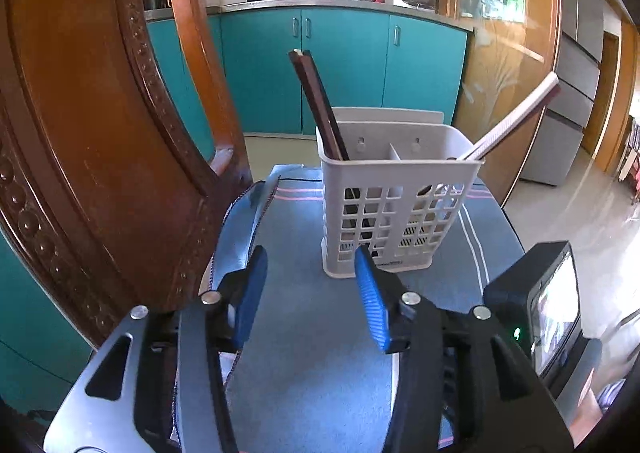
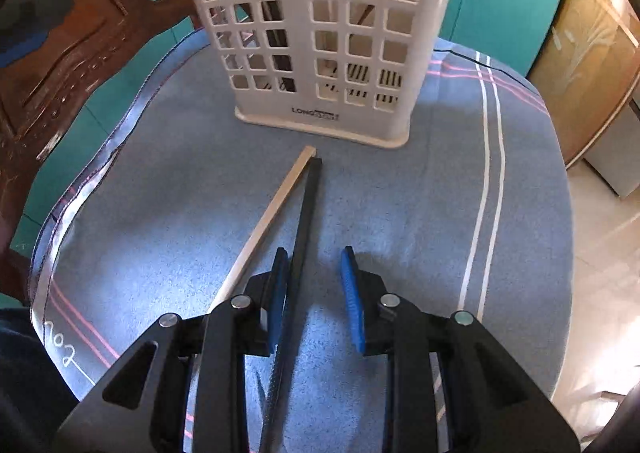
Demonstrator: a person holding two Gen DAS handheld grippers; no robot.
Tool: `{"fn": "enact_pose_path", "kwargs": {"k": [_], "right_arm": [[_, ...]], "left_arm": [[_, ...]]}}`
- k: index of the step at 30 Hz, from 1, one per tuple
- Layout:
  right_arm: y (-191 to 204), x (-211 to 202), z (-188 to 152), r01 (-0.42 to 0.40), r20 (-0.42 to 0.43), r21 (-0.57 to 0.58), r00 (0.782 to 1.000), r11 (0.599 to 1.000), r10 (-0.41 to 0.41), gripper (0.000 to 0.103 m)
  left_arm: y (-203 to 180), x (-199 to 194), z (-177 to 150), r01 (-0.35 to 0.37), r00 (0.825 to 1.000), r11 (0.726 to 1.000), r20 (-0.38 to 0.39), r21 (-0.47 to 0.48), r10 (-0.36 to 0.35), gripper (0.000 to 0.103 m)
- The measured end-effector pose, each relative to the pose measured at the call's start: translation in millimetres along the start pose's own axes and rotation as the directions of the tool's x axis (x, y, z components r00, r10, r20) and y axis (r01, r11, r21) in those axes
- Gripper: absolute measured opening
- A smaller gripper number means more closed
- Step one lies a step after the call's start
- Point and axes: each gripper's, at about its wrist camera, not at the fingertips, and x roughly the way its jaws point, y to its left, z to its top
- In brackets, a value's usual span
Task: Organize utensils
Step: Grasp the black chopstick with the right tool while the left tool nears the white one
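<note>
Right wrist view: the right gripper (image 2: 314,299) hangs low over the blue striped cloth (image 2: 168,189), its blue pads spread apart and grasping nothing. A long black square chopstick (image 2: 305,221) runs up between the pads, lying close against the left pad, toward the white perforated plastic utensil holder (image 2: 320,33). A pale wooden chopstick (image 2: 272,213) lies just left of the black one, their far tips nearly meeting just in front of the holder's base.

In the left wrist view, the left gripper (image 1: 312,289) is likewise released and empty, in front of the holder (image 1: 396,209). Dark brown chopsticks (image 1: 316,109) stand in the holder's left compartment, and a pale metallic chopstick (image 1: 516,117) leans out of the right one.

The likely trouble, as I judge it: the two loose sticks lie so near each other that closing the pads could catch the pale one too, or nudge it aside. A thin square stick flat on soft cloth may also roll or pivot out of a pinch. The light holder could tip if a raised stick knocks its rim.
</note>
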Motion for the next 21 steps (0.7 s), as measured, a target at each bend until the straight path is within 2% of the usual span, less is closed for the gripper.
{"fn": "enact_pose_path", "kwargs": {"k": [1, 2, 3, 8, 11, 15, 21], "right_arm": [[-2, 0, 1, 0.005, 0.002, 0.016, 1.0, 1.0, -0.005, 0.021], [-3, 1, 4, 0.01, 0.002, 0.025, 1.0, 1.0, -0.01, 0.011], [-6, 2, 9, 0.014, 0.0, 0.034, 1.0, 0.999, -0.014, 0.009], [-24, 3, 15, 0.052, -0.007, 0.102, 0.999, 0.993, -0.051, 0.007], [-39, 2, 18, 0.07, -0.018, 0.153, 0.998, 0.986, -0.068, 0.007], [-54, 3, 22, 0.075, -0.027, 0.193, 0.997, 0.978, -0.071, 0.007], [-71, 12, 22, 0.077, -0.03, 0.216, 0.997, 0.973, -0.072, 0.008]], "left_arm": [[-1, 0, -2, 0.0, 1.0, 1.0, -0.003, 0.001, 0.0, 0.047], [-2, 1, -3, -0.002, 1.0, 1.0, -0.009, 0.003, 0.002, 0.048], [-2, 2, -2, -0.004, 1.0, 1.0, -0.014, 0.006, 0.004, 0.049], [-9, 12, -6, -0.006, 0.999, 1.0, -0.054, 0.015, 0.007, 0.052], [-18, 24, -15, 0.013, 0.994, 1.0, -0.105, 0.02, -0.011, 0.055], [-39, 58, -37, 0.071, 0.97, 0.997, -0.234, 0.019, -0.065, 0.057], [-58, 84, -58, 0.068, 0.948, 0.996, -0.315, 0.06, -0.046, 0.06]]}}
